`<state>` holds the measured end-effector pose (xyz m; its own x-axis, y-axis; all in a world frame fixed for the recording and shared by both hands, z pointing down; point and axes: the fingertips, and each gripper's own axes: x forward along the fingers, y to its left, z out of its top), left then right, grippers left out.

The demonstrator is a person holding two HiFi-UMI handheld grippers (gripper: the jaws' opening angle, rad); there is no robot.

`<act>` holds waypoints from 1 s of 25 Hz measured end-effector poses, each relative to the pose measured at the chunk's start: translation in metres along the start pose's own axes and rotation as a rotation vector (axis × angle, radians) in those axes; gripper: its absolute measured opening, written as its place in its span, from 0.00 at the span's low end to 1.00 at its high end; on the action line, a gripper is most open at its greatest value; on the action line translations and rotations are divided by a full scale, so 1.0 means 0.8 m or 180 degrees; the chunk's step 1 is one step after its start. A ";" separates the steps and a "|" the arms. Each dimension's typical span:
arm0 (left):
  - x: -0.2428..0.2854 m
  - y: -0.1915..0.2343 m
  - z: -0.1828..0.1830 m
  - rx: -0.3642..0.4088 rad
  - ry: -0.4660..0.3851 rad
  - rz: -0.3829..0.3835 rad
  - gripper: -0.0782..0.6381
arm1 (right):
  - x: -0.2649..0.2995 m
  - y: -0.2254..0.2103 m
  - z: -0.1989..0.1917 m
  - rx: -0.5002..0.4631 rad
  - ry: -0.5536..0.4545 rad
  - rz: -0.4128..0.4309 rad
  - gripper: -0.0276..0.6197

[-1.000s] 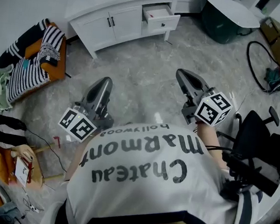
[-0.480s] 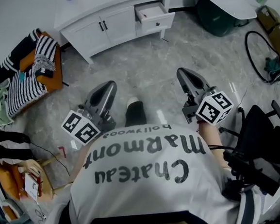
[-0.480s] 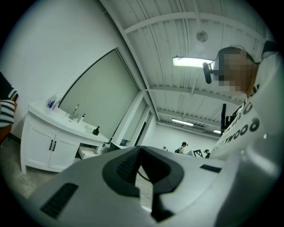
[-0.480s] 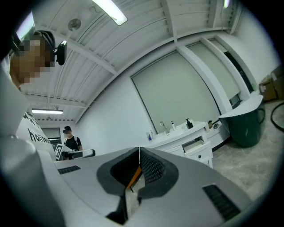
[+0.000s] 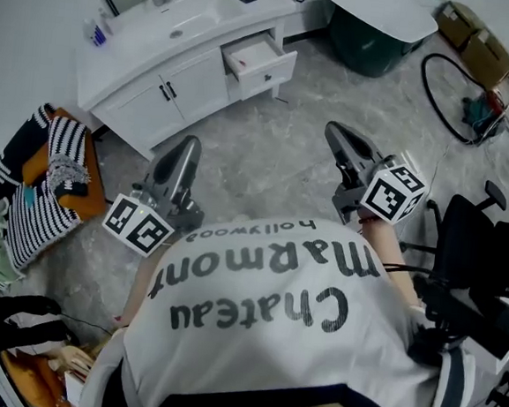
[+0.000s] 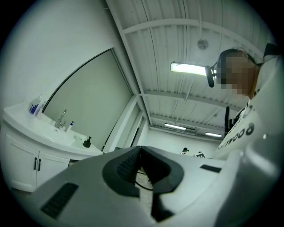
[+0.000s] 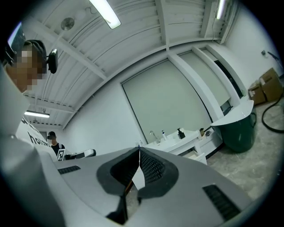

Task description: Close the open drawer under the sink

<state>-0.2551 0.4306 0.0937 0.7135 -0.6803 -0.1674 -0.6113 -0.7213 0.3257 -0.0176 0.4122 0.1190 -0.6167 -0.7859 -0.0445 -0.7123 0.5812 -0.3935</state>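
A white vanity cabinet (image 5: 172,80) with a sink (image 5: 186,26) stands ahead on the grey floor. Its right-hand drawer (image 5: 260,63) is pulled out and open. Both grippers are held level in front of the person's chest, well short of the cabinet. My left gripper (image 5: 191,143) is shut with nothing in it, and my right gripper (image 5: 331,128) is shut and empty as well. In the left gripper view the closed jaws (image 6: 140,148) point past the vanity (image 6: 22,157) at the left. In the right gripper view the gripper (image 7: 139,149) aims toward the open drawer (image 7: 198,156).
A dark green tub with a white top (image 5: 376,23) stands right of the vanity. Striped clothes lie on an orange seat (image 5: 35,179) at the left. A black office chair (image 5: 476,253), a black cable loop (image 5: 446,91) and cardboard boxes (image 5: 481,45) are at the right.
The vanity and its open drawer have slid down and left in the head view as the person walks toward them. Both grippers have come forward with the person, still shut.
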 end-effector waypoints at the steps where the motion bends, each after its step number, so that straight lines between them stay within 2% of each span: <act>1: 0.007 0.010 0.008 0.0035 -0.0008 -0.0022 0.12 | 0.011 -0.002 0.005 -0.0016 -0.0025 0.0000 0.06; 7: 0.039 0.081 0.025 0.0057 0.0155 -0.0047 0.12 | 0.076 -0.020 0.004 -0.0018 -0.0030 -0.0097 0.06; 12: 0.065 0.135 0.047 0.0091 0.0168 -0.0144 0.12 | 0.125 -0.041 -0.002 0.0130 -0.0106 -0.0208 0.06; 17: 0.088 0.183 0.060 0.0103 0.0193 -0.0237 0.12 | 0.173 -0.049 -0.003 0.0098 -0.0157 -0.0250 0.06; 25: 0.107 0.241 0.056 -0.0064 0.0259 -0.0322 0.12 | 0.214 -0.065 -0.015 0.0171 -0.0092 -0.0450 0.06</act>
<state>-0.3268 0.2279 0.1007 0.7971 -0.5909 -0.1244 -0.5285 -0.7823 0.3298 -0.0899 0.2500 0.1434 -0.5010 -0.8653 -0.0112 -0.7719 0.4527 -0.4463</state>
